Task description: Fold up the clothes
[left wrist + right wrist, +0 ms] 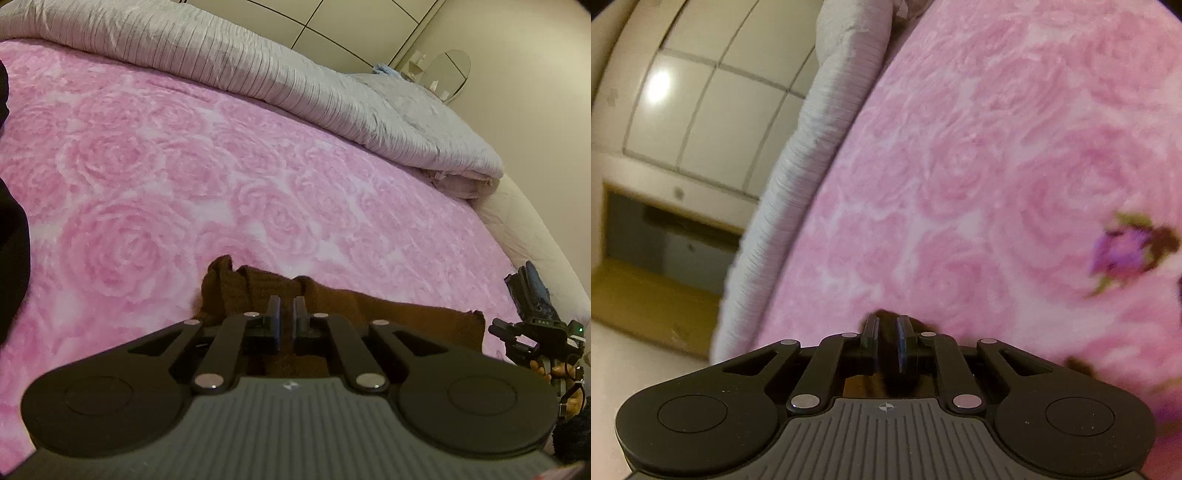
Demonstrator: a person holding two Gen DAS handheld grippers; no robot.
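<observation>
You are mid-fold, your left tool and right tool each pinched narrow on the brown garment, which you next carry across the bed.

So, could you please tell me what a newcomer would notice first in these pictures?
The pink rose-patterned blanket fills both views, with a rolled grey quilt along its far edge. Nearest the camera, the left gripper has its fingers closed on a brown knitted garment lying on the blanket.

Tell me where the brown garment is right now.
In the left wrist view, the brown garment lies low on the pink blanket, pinched by the left gripper.
</observation>
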